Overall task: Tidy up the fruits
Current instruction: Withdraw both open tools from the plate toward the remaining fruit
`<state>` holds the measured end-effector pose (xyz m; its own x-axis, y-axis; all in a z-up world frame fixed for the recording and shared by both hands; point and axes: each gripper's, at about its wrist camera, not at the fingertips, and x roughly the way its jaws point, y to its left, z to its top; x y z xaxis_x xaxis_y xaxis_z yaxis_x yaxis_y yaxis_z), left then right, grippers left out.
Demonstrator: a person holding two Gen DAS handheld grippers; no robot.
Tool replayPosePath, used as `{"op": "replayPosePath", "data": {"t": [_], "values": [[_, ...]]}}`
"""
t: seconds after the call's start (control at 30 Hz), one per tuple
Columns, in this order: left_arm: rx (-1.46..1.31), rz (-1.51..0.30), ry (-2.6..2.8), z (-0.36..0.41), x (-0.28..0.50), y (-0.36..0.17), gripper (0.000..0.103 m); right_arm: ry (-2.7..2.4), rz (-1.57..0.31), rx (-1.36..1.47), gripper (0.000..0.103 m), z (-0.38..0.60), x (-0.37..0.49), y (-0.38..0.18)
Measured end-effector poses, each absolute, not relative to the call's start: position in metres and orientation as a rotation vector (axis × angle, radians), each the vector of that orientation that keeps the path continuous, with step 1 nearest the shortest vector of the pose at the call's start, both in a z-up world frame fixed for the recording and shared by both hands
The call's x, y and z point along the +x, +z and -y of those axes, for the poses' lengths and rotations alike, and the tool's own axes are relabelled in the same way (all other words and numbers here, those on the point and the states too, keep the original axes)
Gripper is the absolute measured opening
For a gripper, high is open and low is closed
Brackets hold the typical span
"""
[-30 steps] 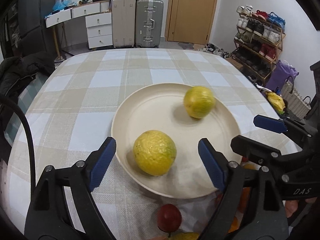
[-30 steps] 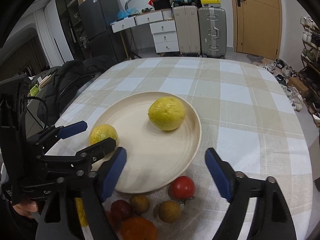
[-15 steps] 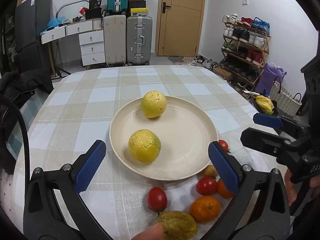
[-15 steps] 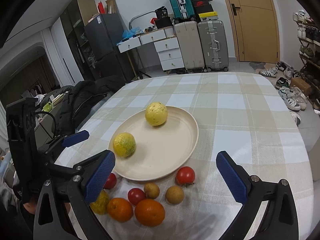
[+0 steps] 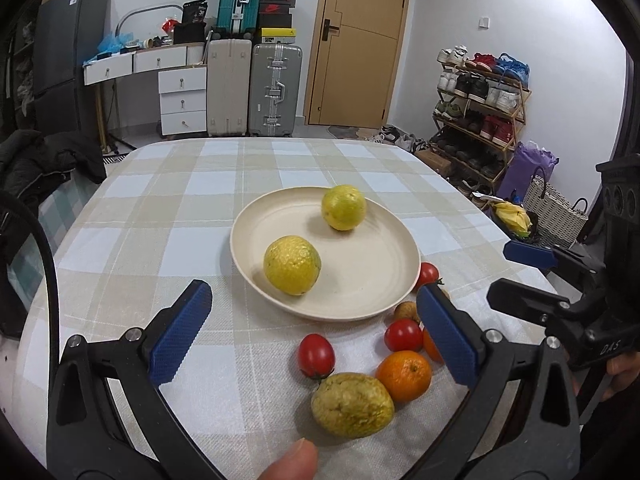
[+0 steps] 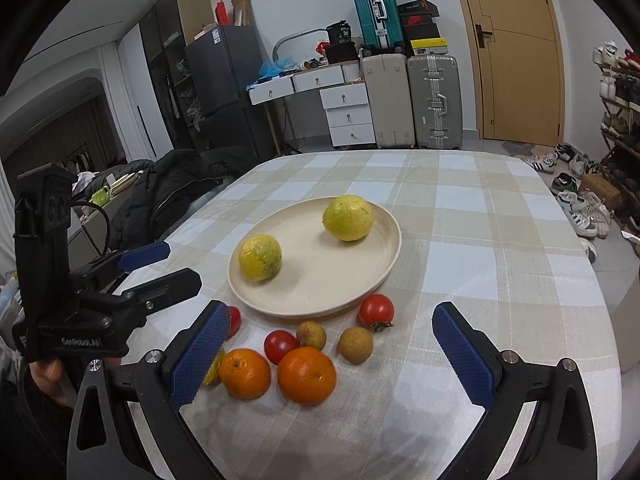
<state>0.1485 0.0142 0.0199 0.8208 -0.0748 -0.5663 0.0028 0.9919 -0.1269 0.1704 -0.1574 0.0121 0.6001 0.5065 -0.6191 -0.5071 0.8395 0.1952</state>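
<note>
Two round, bumpy yellow fruits (image 5: 292, 265) (image 5: 344, 207) lie on a round cream plate (image 5: 376, 280) at the middle of the checked tablecloth (image 5: 160, 216). Tomatoes, oranges, small brown fruits and a rough yellow-green fruit (image 5: 352, 405) are clustered by the near edge. The left gripper (image 5: 316, 334) and right gripper (image 6: 340, 354) are held wide open and empty. Round fruit may be knocked rolling off the edge, or a soft tomato (image 6: 280, 346) crushed.

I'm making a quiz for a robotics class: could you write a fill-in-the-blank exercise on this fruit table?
1. The round cream plate holds ___ yellow fruits.
2. Both round oranges lie on the checked ___, not on the plate.
3. The jaws of the right gripper stand ___.
4. The small red tomato lies ___ the plate's rim.

Missing words: two; tablecloth; open; outside
</note>
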Motion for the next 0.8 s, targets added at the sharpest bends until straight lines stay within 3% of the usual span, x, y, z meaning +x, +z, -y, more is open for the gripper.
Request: {"op": "replayPosePath", "data": {"t": [0.8], "values": [[-0.045,-0.710,-0.043,-0.012,0.121,-0.016,0.102,0.631,-0.871,0.057,0.099,0.160,0.169,-0.016]]}}
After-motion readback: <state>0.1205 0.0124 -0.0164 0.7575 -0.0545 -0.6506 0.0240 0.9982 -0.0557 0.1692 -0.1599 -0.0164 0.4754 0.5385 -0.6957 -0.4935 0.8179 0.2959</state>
